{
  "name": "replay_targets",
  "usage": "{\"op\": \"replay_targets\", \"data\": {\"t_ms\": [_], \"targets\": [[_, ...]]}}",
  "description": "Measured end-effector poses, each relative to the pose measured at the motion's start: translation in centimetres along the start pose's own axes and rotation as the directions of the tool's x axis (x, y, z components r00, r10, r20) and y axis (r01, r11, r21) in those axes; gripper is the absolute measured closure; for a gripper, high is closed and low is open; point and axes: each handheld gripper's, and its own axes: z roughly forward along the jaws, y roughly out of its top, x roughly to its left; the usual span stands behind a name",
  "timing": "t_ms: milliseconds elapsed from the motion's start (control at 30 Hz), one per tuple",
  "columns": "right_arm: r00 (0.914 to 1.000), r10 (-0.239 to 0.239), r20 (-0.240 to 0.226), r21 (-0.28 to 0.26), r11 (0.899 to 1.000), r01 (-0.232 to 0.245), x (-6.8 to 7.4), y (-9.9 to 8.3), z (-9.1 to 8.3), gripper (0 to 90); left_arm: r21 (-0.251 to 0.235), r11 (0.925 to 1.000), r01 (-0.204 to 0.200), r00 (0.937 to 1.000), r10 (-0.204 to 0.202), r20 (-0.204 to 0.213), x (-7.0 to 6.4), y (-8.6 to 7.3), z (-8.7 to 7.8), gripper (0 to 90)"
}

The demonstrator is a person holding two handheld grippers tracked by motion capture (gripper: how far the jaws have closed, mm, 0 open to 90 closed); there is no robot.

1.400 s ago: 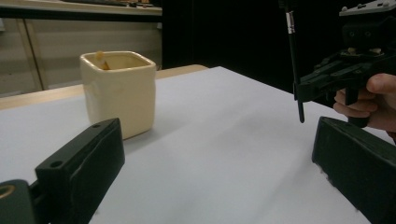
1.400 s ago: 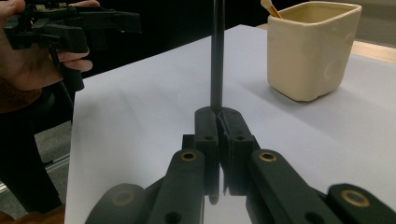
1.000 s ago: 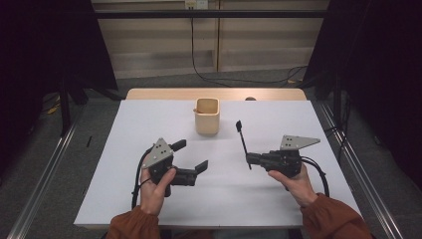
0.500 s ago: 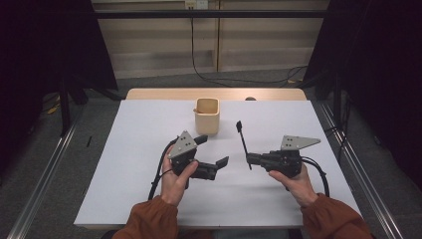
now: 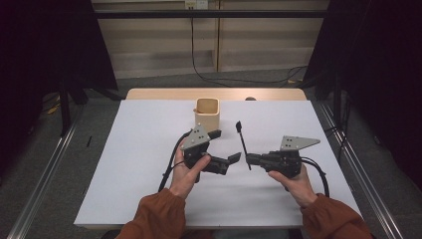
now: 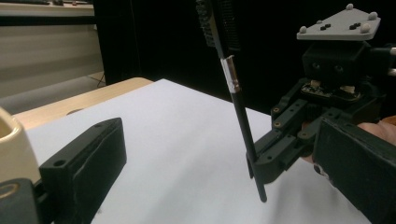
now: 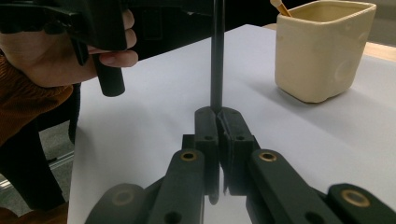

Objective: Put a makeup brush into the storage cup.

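Since the earlier frames the left gripper (image 5: pixel 225 148) has travelled rightward across the white sheet (image 5: pixel 134 149) and now sits close to the right one, while the right gripper (image 5: pixel 248 160) has stayed where it was.

The thing in hand is a thin black brush (image 5: pixel 242 143) with a silver band on its shaft (image 6: pixel 230 74). It stands nearly upright, leaning slightly away from the person, its bristled end up and its lower tip at or just above the sheet. The right gripper's jaws are pressed together on the shaft low down, as the right gripper view shows plainly (image 7: pixel 217 70).

The left gripper's jaws are spread apart and hold nothing; one jaw points at the brush, just beside it but not touching, and the other lies nearer the cup.

A cream cup (image 5: pixel 206 111) stands on the sheet beyond the brush, to its left in the high view and well apart from it. A wooden stick end (image 7: pixel 279 6) pokes above its rim.

Under the sheet, a wooden table edge (image 5: pixel 164 93) shows on the far side of the brush, behind the cup.
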Motion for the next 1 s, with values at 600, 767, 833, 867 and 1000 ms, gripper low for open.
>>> {"op": "replay_targets", "data": {"t_ms": [600,767,833,867,1000], "targets": [[0.9999,-0.002,0.011,-0.018,1.0,0.003,0.0,0.1,-0.3,86.2,-0.007,0.9995,-0.029,0.9996,0.029,-0.001,-1.4,1.1,2.8,23.6],[0.9998,-0.006,0.018,-0.012,1.0,0.006,-0.1,0.1,-0.4,86.3,0.006,0.9999,0.013,0.9999,-0.013,0.003,-1.1,1.1,2.9,35.6],[0.9998,-0.003,0.021,-0.014,1.0,0.003,-0.2,0.1,-0.4,86.3,0.008,1.0,0.003,0.9999,-0.003,0.01,-1.3,1.3,2.9,44.4],[0.9997,0.001,0.023,-0.016,1.0,-0.001,-0.2,0.1,-0.4,86.3,0.007,1.0,-0.006,1.0,0.006,0.007,-1.3,1.4,2.9,45.8],[0.9998,0.0,0.022,-0.017,1.0,0.001,-0.2,0.1,-0.4,86.3,0.003,0.9999,0.014,0.9999,-0.014,0.007,-1.2,1.6,2.7,52.5]]}}
